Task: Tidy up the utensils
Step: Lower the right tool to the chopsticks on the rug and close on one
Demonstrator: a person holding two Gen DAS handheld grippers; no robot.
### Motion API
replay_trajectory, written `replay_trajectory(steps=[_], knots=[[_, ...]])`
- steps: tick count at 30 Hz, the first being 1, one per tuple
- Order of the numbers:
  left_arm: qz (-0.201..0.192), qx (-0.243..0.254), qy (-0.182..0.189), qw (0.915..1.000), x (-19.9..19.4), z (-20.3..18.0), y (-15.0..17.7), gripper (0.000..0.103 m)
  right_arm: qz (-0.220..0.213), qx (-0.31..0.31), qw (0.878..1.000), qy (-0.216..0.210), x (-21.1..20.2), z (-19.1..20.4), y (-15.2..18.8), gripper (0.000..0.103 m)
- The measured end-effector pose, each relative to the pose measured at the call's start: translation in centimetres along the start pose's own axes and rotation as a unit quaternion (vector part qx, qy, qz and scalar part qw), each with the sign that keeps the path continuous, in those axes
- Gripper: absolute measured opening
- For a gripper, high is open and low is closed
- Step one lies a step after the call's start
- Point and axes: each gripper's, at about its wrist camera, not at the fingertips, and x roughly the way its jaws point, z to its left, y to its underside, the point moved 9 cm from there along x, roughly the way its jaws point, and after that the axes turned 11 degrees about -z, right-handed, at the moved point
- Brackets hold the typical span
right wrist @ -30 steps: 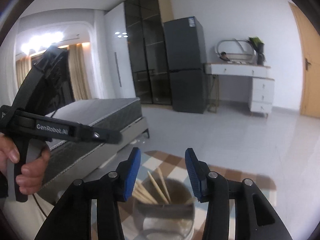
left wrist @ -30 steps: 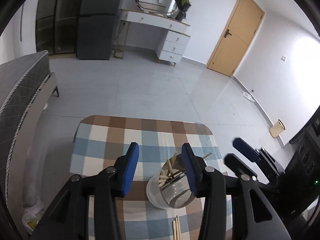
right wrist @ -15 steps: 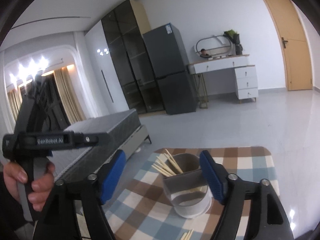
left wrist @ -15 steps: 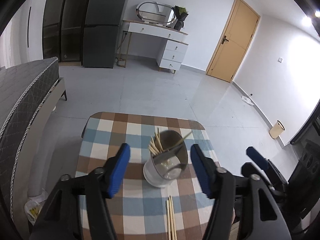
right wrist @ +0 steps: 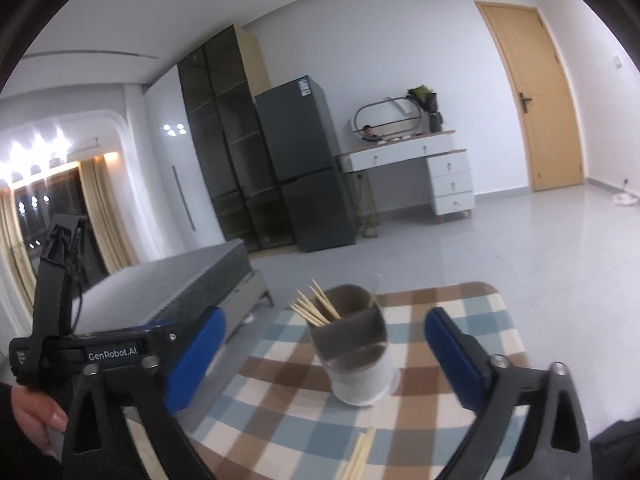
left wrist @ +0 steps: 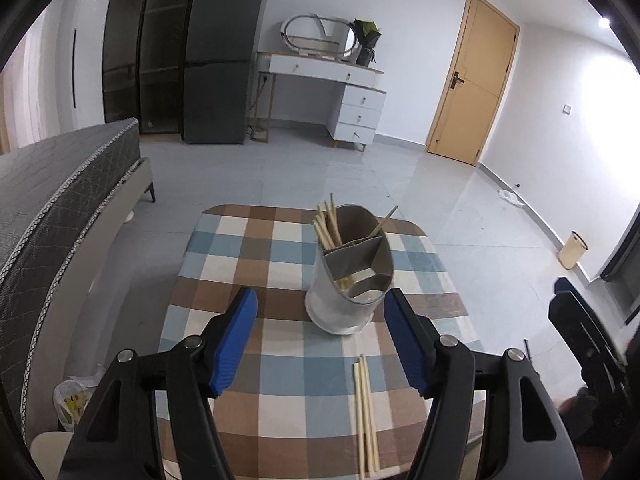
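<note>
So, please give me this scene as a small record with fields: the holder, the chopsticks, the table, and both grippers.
holder: white and grey utensil holder with compartments, upright on the table
chopsticks in holder: a bunch leaning in the far-left compartment, one more stick at the far right
loose chopsticks: a few lying flat on the table, nearer than the holder
table: checked cloth in blue, brown and white
left gripper: open, empty, short of the holder
right gripper: open, empty
</note>
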Motion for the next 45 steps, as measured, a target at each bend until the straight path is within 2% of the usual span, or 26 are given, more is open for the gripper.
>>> replay_trajectory(steps=[2, 5, 7, 10, 14, 18, 23, 27, 28, 29, 31, 32, 39, 45], knots=[[-0.015, 0.008, -0.009, 0.9998, 0.1, 0.2, 0.8, 0.078, 0.011, -0.002, 1.0, 0.008, 0.0, -0.3, 1.1, 0.103], [-0.032, 0.007, -0.025, 0.9991, 0.7, 0.9, 2.0, 0.083, 0.031, 0.004, 0.999, 0.018, -0.1, -1.1, 2.9, 0.103], [-0.026, 0.017, -0.04, 0.9987, 1.6, 1.3, 3.4, 0.084, 0.043, 0.013, 0.999, 0.028, -0.2, -1.8, 4.6, 0.103], [-0.011, 0.033, -0.045, 0.9984, 3.0, 1.4, 5.1, 0.084, 0.083, 0.019, 0.995, 0.045, 0.2, -3.3, 7.5, 0.103], [0.009, 0.026, -0.051, 0.9983, 4.1, 2.0, 6.9, 0.084, 0.128, 0.029, 0.989, 0.063, 0.9, -4.7, 9.9, 0.103], [0.017, 0.035, -0.076, 0.9964, 4.9, 2.8, 8.0, 0.084, 0.19, 0.039, 0.977, 0.088, 2.1, -6.1, 12.9, 0.103], [0.04, 0.026, -0.076, 0.9959, 6.2, 3.1, 8.8, 0.084, 0.247, 0.042, 0.962, 0.104, 3.6, -7.0, 16.2, 0.101], [0.062, 0.005, -0.081, 0.9948, 7.1, 4.0, 9.3, 0.084, 0.308, 0.017, 0.946, 0.101, 5.9, -6.8, 19.3, 0.084], [0.067, 0.0, -0.082, 0.9944, 7.3, 4.3, 9.4, 0.084, 0.324, 0.018, 0.941, 0.1, 6.6, -6.9, 20.2, 0.074], [0.073, -0.002, -0.086, 0.9936, 7.5, 4.6, 9.5, 0.084, 0.335, 0.021, 0.937, 0.099, 7.0, -7.0, 20.8, 0.069], [0.078, -0.001, -0.104, 0.9915, 7.7, 5.3, 9.6, 0.084, 0.352, 0.025, 0.93, 0.098, 8.3, -7.1, 22.0, 0.038], [0.078, -0.001, -0.11, 0.9909, 7.7, 5.6, 9.6, 0.084, 0.355, 0.023, 0.929, 0.098, 8.7, -7.1, 22.3, 0.034], [0.094, -0.031, -0.124, 0.9873, 8.1, 7.0, 9.9, 0.084, 0.38, 0.01, 0.921, 0.089, 11.1, -6.4, 24.4, 0.035], [0.107, -0.04, -0.133, 0.9846, 8.5, 7.6, 10.3, 0.084, 0.381, -0.049, 0.918, 0.095, 11.3, -5.7, 24.9, 0.034]])
